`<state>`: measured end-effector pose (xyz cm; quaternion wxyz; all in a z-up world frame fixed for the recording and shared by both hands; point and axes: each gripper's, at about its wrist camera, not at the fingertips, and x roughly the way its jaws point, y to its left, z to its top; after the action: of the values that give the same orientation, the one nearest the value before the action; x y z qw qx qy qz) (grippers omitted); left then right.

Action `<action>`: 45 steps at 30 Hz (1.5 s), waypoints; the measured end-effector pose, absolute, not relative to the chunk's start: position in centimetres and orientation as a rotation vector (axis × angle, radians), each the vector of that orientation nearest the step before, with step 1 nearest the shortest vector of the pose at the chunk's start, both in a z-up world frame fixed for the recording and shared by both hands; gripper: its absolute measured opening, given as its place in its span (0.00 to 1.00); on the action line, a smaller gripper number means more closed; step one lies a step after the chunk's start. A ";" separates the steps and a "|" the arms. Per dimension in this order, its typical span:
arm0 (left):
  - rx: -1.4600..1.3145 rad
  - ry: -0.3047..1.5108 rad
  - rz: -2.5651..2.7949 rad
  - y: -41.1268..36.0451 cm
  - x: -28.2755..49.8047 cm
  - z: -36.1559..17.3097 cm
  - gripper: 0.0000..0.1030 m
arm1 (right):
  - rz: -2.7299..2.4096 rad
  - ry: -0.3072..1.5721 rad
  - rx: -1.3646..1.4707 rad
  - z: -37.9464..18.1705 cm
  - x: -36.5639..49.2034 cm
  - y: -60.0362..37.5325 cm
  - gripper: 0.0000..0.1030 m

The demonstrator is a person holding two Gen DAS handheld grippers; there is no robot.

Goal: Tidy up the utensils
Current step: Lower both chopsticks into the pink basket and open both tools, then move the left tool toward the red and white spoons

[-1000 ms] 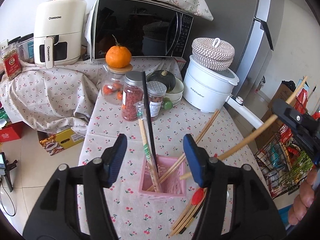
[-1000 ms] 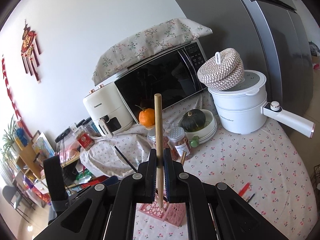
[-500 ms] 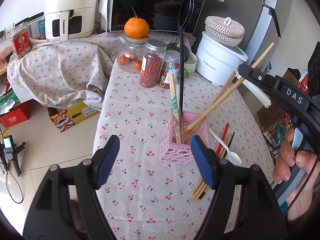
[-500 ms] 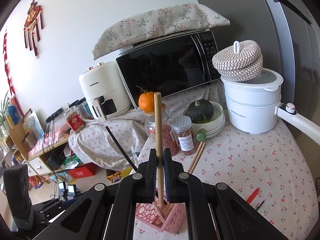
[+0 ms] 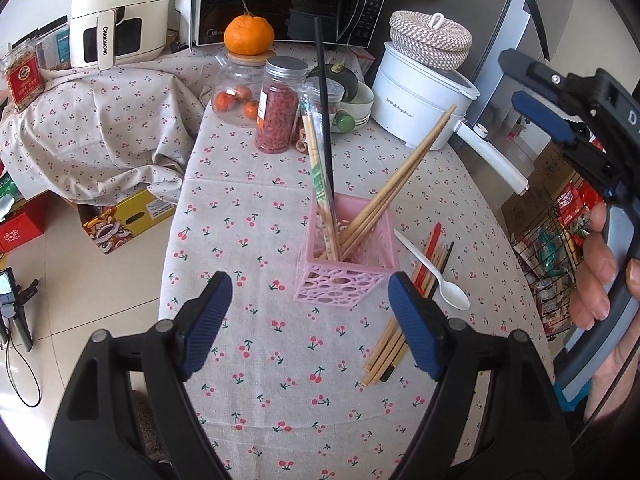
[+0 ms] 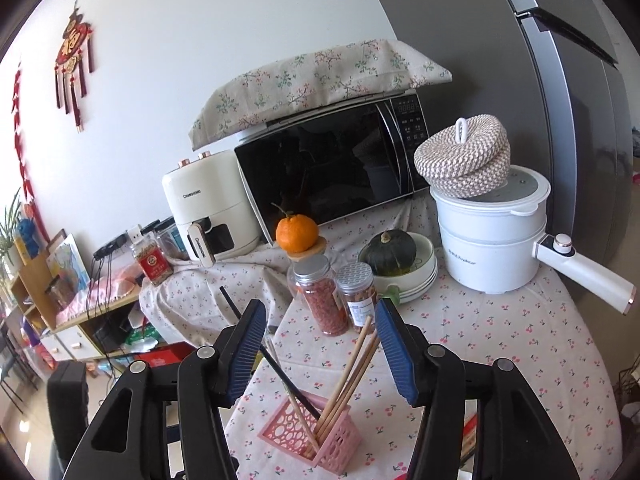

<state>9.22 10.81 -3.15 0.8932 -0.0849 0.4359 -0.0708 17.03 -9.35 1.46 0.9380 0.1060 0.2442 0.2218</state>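
The pink holder (image 5: 346,258) stands upright on the table (image 5: 248,360) near its middle, a square box of plastic lattice with oval holes. The cherry-print cloth lies bare and flat from the holder's 6 o'clock to its 9 o'clock, out to the table's left edge, where the floor drops away. At its 12 o'clock jars (image 5: 280,108), a bowl and a white pot (image 5: 420,100) crowd the far edge.

Inside the holder, wooden chopsticks (image 5: 396,188) lean with their tips toward 1 o'clock, a black chopstick (image 5: 324,108) rises almost straight toward 12 o'clock, and a paper-wrapped pair (image 5: 318,176) leans beside it. At the holder's 3 o'clock a white plastic spoon (image 5: 434,272) lies flat, bowl toward 5 o'clock. More loose chopsticks (image 5: 386,354), wood, red and black, lie just beside it, their long axes running from 1 toward 7 o'clock.

The left tongs (image 5: 308,320) hang above the cloth on the near side of the holder, their ribbed blue pads having just been spreading, wide apart, with nothing between them. The right tongs (image 6: 316,350) sit above the holder, their pads having just sprung apart, clear of the wooden chopsticks that stand in the gap between them. In the left view a hand (image 5: 600,276) grips the right tongs' handle at 3 o'clock.
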 end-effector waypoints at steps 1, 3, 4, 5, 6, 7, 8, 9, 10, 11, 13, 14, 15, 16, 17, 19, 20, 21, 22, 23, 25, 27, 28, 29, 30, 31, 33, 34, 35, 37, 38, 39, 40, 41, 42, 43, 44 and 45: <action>-0.173 0.908 -0.152 10.6 9.2 -3.2 0.79 | 0.443 0.492 0.217 1.9 16.6 -9.9 0.63; -0.163 0.918 -0.168 9.9 9.2 -3.2 0.79 | 0.420 0.500 0.207 2.3 15.8 -11.0 0.67; -0.157 0.922 -0.175 9.6 9.1 -3.2 0.79 | 0.410 0.511 0.201 2.3 15.5 -11.5 0.67; -0.149 0.924 -0.181 9.2 9.1 -3.3 0.80 | 0.401 0.526 0.195 2.2 15.2 -12.0 0.69; -0.140 0.927 -0.186 8.9 9.0 -3.3 0.80 | 0.391 0.544 0.190 2.0 15.0 -12.5 0.70; -0.131 0.930 -0.190 8.5 9.0 -3.4 0.81 | 0.380 0.565 0.183 1.8 14.8 -12.9 0.70; -0.124 0.934 -0.194 8.2 9.0 -3.5 0.81 | 0.369 0.586 0.174 1.5 14.6 -13.4 0.71; -0.119 0.939 -0.198 7.9 9.0 -3.6 0.82 | 0.358 0.606 0.166 1.1 14.5 -13.8 0.72; -0.116 0.946 -0.203 7.6 9.0 -3.8 0.82 | 0.348 0.625 0.161 0.7 14.3 -14.2 0.73; -0.115 0.952 -0.207 7.2 9.0 -4.0 0.82 | 0.336 0.644 0.158 0.3 14.2 -14.6 0.76; -0.114 0.966 -0.214 6.7 8.9 -4.3 0.82 | 0.313 0.681 0.156 -0.6 14.1 -15.5 0.79; -0.111 0.972 -0.217 6.4 8.9 -4.5 0.82 | 0.302 0.697 0.153 -1.0 14.0 -15.9 0.80; -0.106 0.977 -0.220 6.1 8.9 -4.6 0.82 | 0.293 0.712 0.150 -1.4 14.0 -16.3 0.82; -0.101 0.982 -0.222 5.7 8.9 -4.8 0.82 | 0.282 0.727 0.147 -1.9 14.0 -16.7 0.83; -0.094 0.986 -0.225 5.4 8.9 -4.9 0.82 | 0.272 0.743 0.142 -2.3 13.9 -17.1 0.84; -0.082 0.998 -0.233 4.8 9.0 -5.2 0.82 | 0.254 0.775 0.132 -3.1 13.9 -17.7 0.85; -0.077 1.005 -0.238 4.5 9.0 -5.4 0.83 | 0.247 0.792 0.129 -3.6 13.9 -18.0 0.85; -0.073 1.013 -0.243 4.1 9.1 -5.5 0.83 | 0.241 0.811 0.130 -4.0 13.9 -18.3 0.85; -0.068 1.022 -0.249 3.9 9.1 -5.7 0.83 | 0.236 0.831 0.134 -4.5 13.9 -18.8 0.85; -0.062 1.032 -0.256 3.5 9.2 -5.9 0.82 | 0.231 0.852 0.140 -5.0 13.8 -19.2 0.86; -0.038 1.048 -0.266 2.5 9.3 -6.2 0.83 | 0.219 0.898 0.148 -6.2 13.7 -19.9 0.86; -0.009 1.059 -0.275 1.6 9.3 -6.5 0.83 | 0.201 0.952 0.144 -7.5 13.7 -20.6 0.86; 0.004 1.066 -0.282 1.2 9.3 -6.6 0.83 | 0.189 0.981 0.138 -8.0 13.8 -20.9 0.86; 0.017 1.072 -0.289 0.8 9.4 -6.8 0.83 | 0.178 1.008 0.134 -8.6 13.8 -21.2 0.86; 0.030 1.079 -0.294 0.4 9.5 -6.9 0.83 | 0.170 1.034 0.134 -9.1 13.9 -21.6 0.86; 0.045 1.086 -0.297 0.0 9.6 -7.0 0.83 | 0.166 1.060 0.139 -9.6 14.0 -22.0 0.86; 0.072 1.098 -0.298 -0.8 9.9 -7.3 0.83 | 0.162 1.109 0.161 -10.4 14.2 -22.8 0.86; 0.080 1.104 -0.295 -1.1 10.2 -7.4 0.83 | 0.162 1.130 0.170 -10.7 14.3 -23.1 0.86; 0.085 1.109 -0.293 -1.4 10.5 -7.5 0.83 | 0.165 1.147 0.168 -11.0 14.5 -23.4 0.86; 0.094 1.112 -0.296 -2.1 11.0 -7.8 0.82 | 0.158 1.166 0.145 -11.5 14.9 -23.7 0.86; 0.098 1.112 -0.299 -2.5 11.4 -8.0 0.77 | 0.146 1.175 0.133 -11.8 15.1 -23.9 0.86; 0.103 1.116 -0.305 -2.9 11.7 -8.2 0.65 | 0.136 1.186 0.121 -12.0 15.3 -24.1 0.86; 0.106 1.129 -0.314 -3.3 12.1 -8.5 0.57 | 0.132 1.194 0.112 -12.2 15.5 -24.3 0.86; 0.107 1.148 -0.324 -3.8 12.6 -8.9 0.44 | 0.132 1.200 0.105 -12.3 15.6 -24.5 0.86; 0.101 1.170 -0.336 -4.2 13.1 -9.4 0.36 | 0.132 1.204 0.101 -12.4 15.8 -24.6 0.86; 0.093 1.189 -0.347 -4.7 13.6 -9.7 0.34 | 0.132 1.208 0.097 -12.5 16.0 -24.8 0.86; 0.090 1.197 -0.351 -5.2 14.1 -10.0 0.33 | 0.128 1.213 0.094 -12.6 16.3 -25.1 0.86; 0.094 1.197 -0.349 -5.8 14.6 -10.1 0.33 | 0.121 1.216 0.094 -12.7 16.4 -25.4 0.86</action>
<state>14.55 -5.76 -10.10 0.8108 0.0438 0.5604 -0.1635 16.45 -25.37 -12.73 0.8180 0.0440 0.5707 0.0567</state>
